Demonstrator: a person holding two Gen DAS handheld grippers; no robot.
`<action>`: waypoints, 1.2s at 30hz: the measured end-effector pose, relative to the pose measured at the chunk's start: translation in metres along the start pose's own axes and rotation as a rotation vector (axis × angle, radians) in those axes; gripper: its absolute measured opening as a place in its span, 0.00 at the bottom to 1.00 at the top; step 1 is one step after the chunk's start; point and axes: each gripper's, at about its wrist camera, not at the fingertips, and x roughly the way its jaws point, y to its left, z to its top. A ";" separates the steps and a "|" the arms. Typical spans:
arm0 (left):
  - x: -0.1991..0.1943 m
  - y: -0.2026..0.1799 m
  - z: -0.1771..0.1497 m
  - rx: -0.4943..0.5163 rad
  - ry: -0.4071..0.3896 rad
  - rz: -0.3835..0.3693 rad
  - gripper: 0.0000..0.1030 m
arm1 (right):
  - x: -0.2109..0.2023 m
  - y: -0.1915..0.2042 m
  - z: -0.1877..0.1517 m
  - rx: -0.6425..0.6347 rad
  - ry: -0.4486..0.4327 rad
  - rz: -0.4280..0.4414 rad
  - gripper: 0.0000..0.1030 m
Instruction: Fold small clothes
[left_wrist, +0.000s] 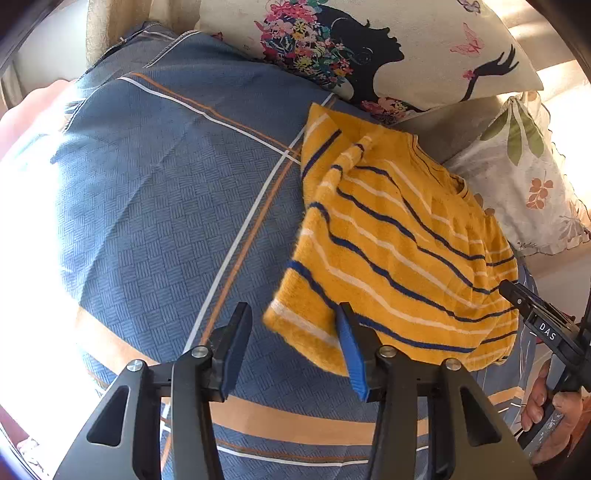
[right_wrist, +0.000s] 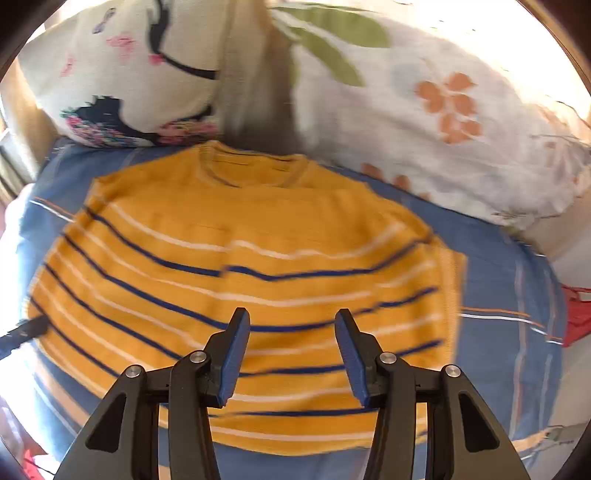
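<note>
A small yellow sweater (left_wrist: 399, 251) with navy and white stripes lies on the blue patterned bedsheet (left_wrist: 166, 206). One sleeve is folded over its body at the far left. My left gripper (left_wrist: 293, 314) is open and empty, its right finger at the sweater's near left corner. In the right wrist view the sweater (right_wrist: 251, 280) lies flat with its collar away from me. My right gripper (right_wrist: 291, 319) is open and empty, hovering over the sweater's lower half. The right gripper also shows in the left wrist view (left_wrist: 517, 295) at the sweater's right edge.
A white pillow with a dark silhouette print (left_wrist: 369, 48) and a floral pillow (left_wrist: 524, 177) lie behind the sweater. Something red (right_wrist: 576, 317) lies at the right edge of the bed. The sheet stretches wide to the left of the sweater.
</note>
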 end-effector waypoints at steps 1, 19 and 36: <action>0.002 0.004 0.004 -0.001 0.003 -0.009 0.47 | 0.001 0.011 0.005 0.003 0.010 0.047 0.50; 0.041 0.022 0.015 -0.083 0.097 -0.368 0.16 | 0.081 0.206 0.090 -0.159 0.256 0.207 0.60; 0.026 0.013 -0.002 -0.105 0.074 -0.411 0.12 | 0.086 0.235 0.086 -0.272 0.218 0.023 0.15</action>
